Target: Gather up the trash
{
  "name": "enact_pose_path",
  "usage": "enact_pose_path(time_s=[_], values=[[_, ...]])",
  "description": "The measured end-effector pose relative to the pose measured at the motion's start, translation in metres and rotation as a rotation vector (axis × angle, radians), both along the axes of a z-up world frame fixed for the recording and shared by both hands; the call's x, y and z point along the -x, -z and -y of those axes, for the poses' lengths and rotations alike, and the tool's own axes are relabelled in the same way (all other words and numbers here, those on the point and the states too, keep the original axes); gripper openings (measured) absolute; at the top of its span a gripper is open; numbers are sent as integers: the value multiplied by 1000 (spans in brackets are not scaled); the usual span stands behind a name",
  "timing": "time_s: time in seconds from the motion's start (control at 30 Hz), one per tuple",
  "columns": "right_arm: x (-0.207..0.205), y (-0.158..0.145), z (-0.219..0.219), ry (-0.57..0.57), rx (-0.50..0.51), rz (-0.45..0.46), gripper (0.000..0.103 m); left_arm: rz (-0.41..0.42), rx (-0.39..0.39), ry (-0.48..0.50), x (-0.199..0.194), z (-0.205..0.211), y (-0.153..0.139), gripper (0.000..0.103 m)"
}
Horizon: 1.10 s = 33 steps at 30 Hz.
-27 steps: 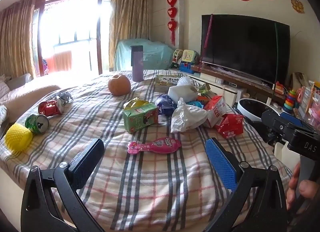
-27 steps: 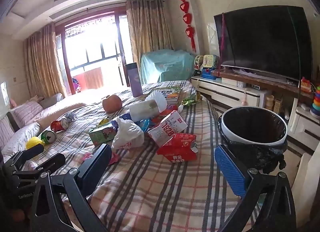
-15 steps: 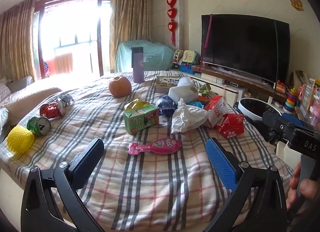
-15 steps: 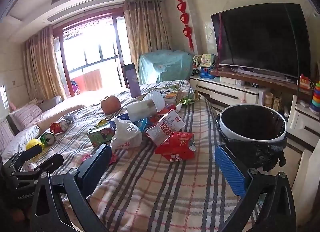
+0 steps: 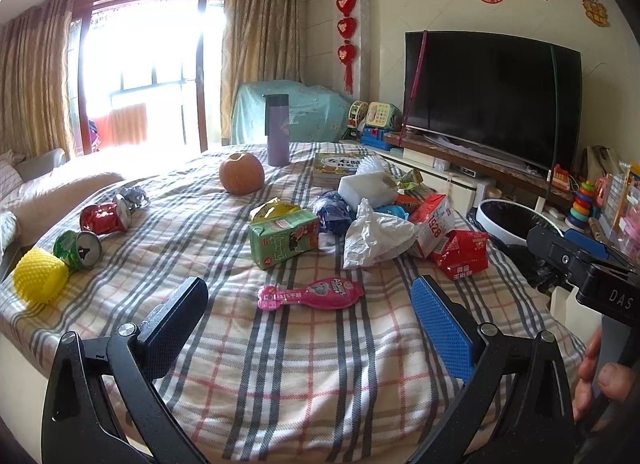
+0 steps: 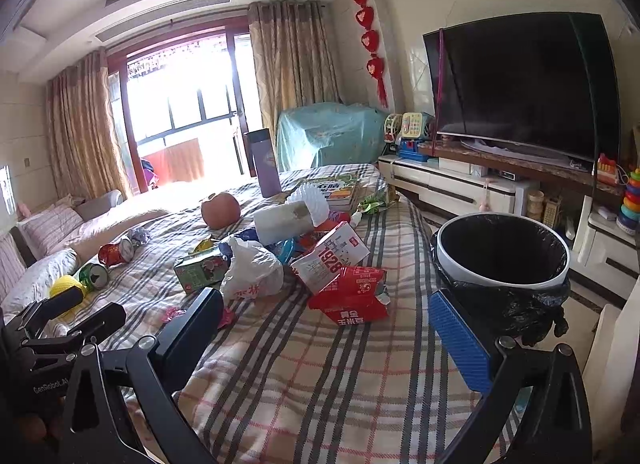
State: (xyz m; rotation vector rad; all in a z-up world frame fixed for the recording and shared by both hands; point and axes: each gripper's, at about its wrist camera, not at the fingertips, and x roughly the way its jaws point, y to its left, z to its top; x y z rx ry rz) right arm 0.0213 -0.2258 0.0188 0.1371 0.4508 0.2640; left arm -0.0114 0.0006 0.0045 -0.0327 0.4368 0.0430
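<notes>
Hovering over the near edge of the plaid-covered worktop (image 5: 312,364), both tongs are standing fully released with nothing between the pads: left tongs (image 5: 308,312), right tongs (image 6: 326,328).

Nearest trash: the pink pouch (image 5: 310,294) is lying flat at 12 o'clock just beyond the left tongs. Past it, the green carton (image 5: 284,238) is sitting at 12 o'clock, with the white plastic bag (image 5: 376,236) at 1 o'clock, touching the white-and-red carton (image 6: 330,260). The red packet (image 6: 352,300) is lying at 12 o'clock from the right tongs. The two crushed cans (image 5: 90,234) and the yellow foam net (image 5: 40,280) are sitting well apart at 10 o'clock. The lined bin (image 6: 502,252) is standing off the worktop at 2 o'clock from the right tongs, mouth open.

Risks, as judgement:
- The pouch is lying flat on soft cloth; pads are likely to pinch the cover with it.
- The heap is touching piece to piece; pulling the bag may be dragging neighbours along.
- The bag is limp and may be slipping or spilling.
- The red packet is lying near the right-hand edge; a nudge could drop it beside the bin.
- The orange fruit (image 5: 242,173), purple flask (image 5: 278,129) and book (image 5: 336,165), farthest back, look like non-trash; taking them would be a sorting error.

Open room: bare cloth is stretching between tongs and heap; the path to the bin is looking unobstructed.
</notes>
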Motion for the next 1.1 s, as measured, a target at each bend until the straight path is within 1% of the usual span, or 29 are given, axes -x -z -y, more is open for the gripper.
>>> enact_pose_path(time_s=[0.9,1.0,1.1], values=[[-2,1,-1,-5,3,-6,103,-4,10,11,-1,3,2,103],[-2,2,-1,-4,3,-6,103,-11,23,10,-2,1,2,103],[-2,3,-1,-4,3,-9,103,-24,21,4,-5,1,5,103]])
